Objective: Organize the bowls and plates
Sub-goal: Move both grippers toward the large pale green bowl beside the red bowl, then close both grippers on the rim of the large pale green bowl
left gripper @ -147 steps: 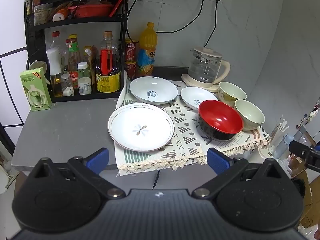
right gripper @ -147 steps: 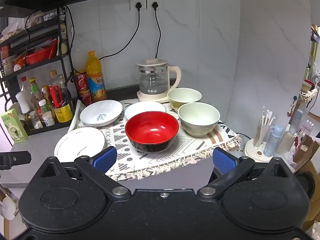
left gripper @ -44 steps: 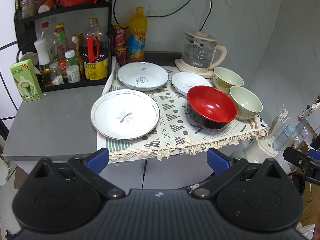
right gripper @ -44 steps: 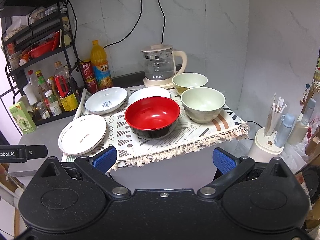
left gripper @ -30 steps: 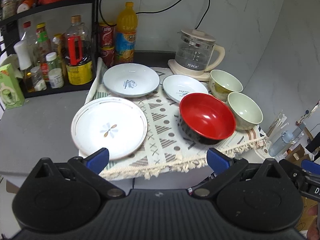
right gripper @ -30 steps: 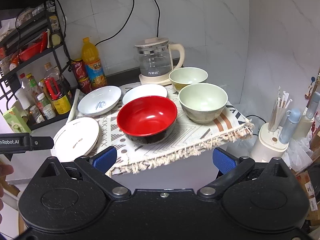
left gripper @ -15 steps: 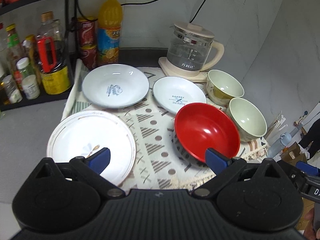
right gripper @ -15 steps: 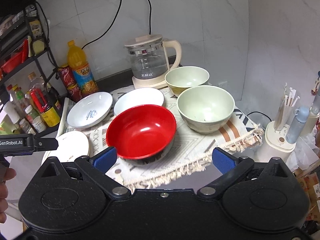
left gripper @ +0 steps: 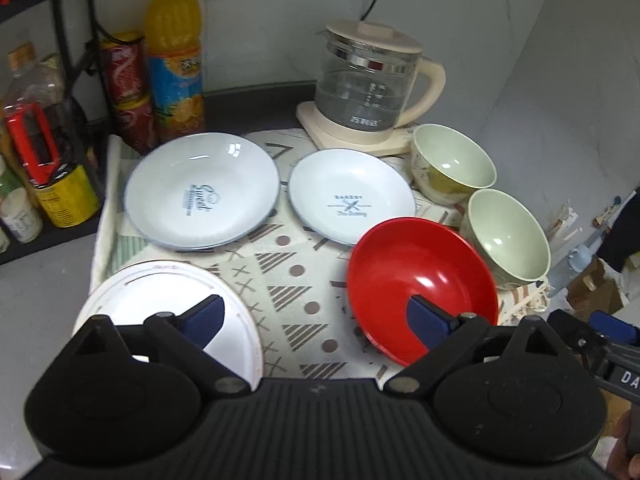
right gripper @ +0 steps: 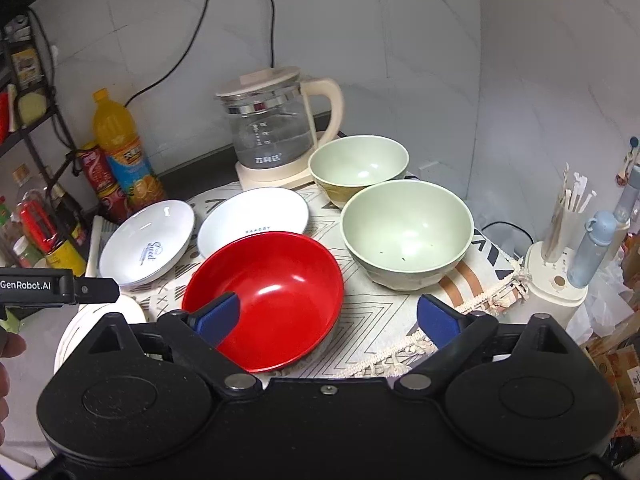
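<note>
On a patterned cloth (left gripper: 288,264) lie a flat white plate (left gripper: 160,304), two deep white plates (left gripper: 202,190) (left gripper: 352,196), a red bowl (left gripper: 416,272) and two pale green bowls (left gripper: 454,168) (left gripper: 506,236). My left gripper (left gripper: 316,318) hovers low over the cloth's front. One finger is above the flat plate, the other above the red bowl. Its jaws are closing with nothing between them. My right gripper (right gripper: 328,320) hangs over the red bowl (right gripper: 276,288), and its jaws are closing. The bowl's right rim lies between them, untouched. The near green bowl (right gripper: 406,232) sits just beyond.
A glass kettle (left gripper: 368,88) stands at the back on its base. An orange drink bottle (left gripper: 176,52), red cans (left gripper: 128,92) and a rack of bottles crowd the left. A white utensil holder (right gripper: 560,264) with a blue bottle stands past the counter's right edge.
Both grippers have come forward and lower over the dishes, so the plates and bowls look larger. Their blue fingertips now overlap the flat plate and the red bowl.
</note>
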`<action>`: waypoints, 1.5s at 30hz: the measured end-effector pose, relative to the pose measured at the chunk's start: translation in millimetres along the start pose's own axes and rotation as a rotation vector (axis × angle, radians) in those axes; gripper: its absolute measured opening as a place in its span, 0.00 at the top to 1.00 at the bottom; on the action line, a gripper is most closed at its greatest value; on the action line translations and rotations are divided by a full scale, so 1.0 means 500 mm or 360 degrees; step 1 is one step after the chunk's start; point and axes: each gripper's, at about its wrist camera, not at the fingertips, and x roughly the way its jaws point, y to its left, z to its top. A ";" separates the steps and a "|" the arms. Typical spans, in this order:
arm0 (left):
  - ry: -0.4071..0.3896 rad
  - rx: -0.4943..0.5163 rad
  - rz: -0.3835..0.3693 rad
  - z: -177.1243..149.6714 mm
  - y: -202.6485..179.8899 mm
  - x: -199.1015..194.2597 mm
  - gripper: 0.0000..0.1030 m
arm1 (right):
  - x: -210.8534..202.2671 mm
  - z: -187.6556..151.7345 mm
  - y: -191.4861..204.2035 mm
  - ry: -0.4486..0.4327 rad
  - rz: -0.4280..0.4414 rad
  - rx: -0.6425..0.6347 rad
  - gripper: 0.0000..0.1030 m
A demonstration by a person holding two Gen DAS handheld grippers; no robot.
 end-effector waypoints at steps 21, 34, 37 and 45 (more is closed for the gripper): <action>0.0093 0.0102 -0.0152 0.105 -0.143 0.131 0.15 | 0.098 0.075 -0.122 0.0102 -0.0123 0.0119 0.16; 0.0183 0.0189 -0.0266 0.126 -0.255 0.233 0.49 | 0.186 0.082 -0.212 0.0211 -0.0063 0.0213 0.53; 0.0192 0.0188 -0.0282 0.131 -0.272 0.258 0.54 | 0.205 0.084 -0.224 0.0242 -0.0046 0.0227 0.62; 0.0247 0.0168 -0.0305 0.142 -0.298 0.319 0.69 | 0.241 0.083 -0.247 0.0298 -0.0045 0.0242 0.67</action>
